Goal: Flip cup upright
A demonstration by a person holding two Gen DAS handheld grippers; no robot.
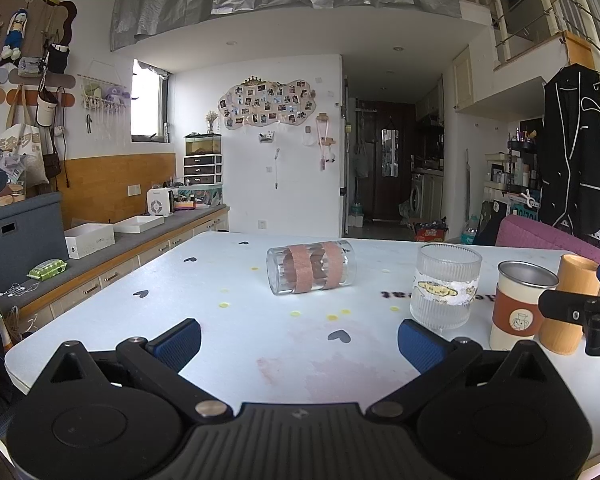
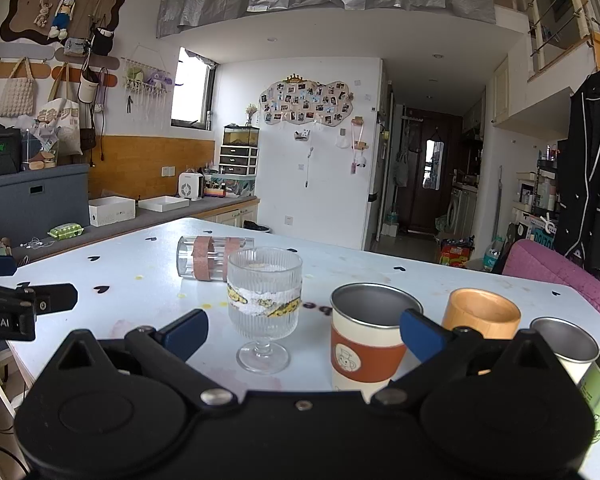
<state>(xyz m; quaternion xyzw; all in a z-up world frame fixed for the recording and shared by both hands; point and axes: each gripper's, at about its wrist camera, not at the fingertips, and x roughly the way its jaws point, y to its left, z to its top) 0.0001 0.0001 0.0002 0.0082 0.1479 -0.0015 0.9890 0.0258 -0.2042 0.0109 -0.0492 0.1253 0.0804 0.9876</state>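
Both sets of jaws are wide and hold nothing. My left gripper (image 1: pixel 299 340) hovers low over the near part of the white table (image 1: pixel 228 344), aimed almost straight at the target. My right gripper (image 2: pixel 304 334) hovers in front of the upright cups.

The target is the clear glass cup with two tan tape bands (image 1: pixel 311 267). It lies on its side mid-table, alone, well ahead of my left jaws and clear of the ribbed stemmed glass (image 1: pixel 445 284) to its right.

Orientation: the long axis runs roughly left-right across my left view, slightly skewed. One round end faces left and a bit toward me. I can't tell for sure which end is the mouth; the glass is too clear.

How I'd do the reach, as a judgement:
- Use the left gripper. The right one has the stemmed glass and the sleeved steel-lined cup (image 2: pixel 366 340) in its line.
- Come in level and close across the diameter on a tape band. Tape should grip better than bare glass.
- It is round and can roll, so I'd close square.
- I'd confirm the mouth end before rotating.
- I'd lift slightly, turn the axis vertical and set it down away from the stemmed glass.
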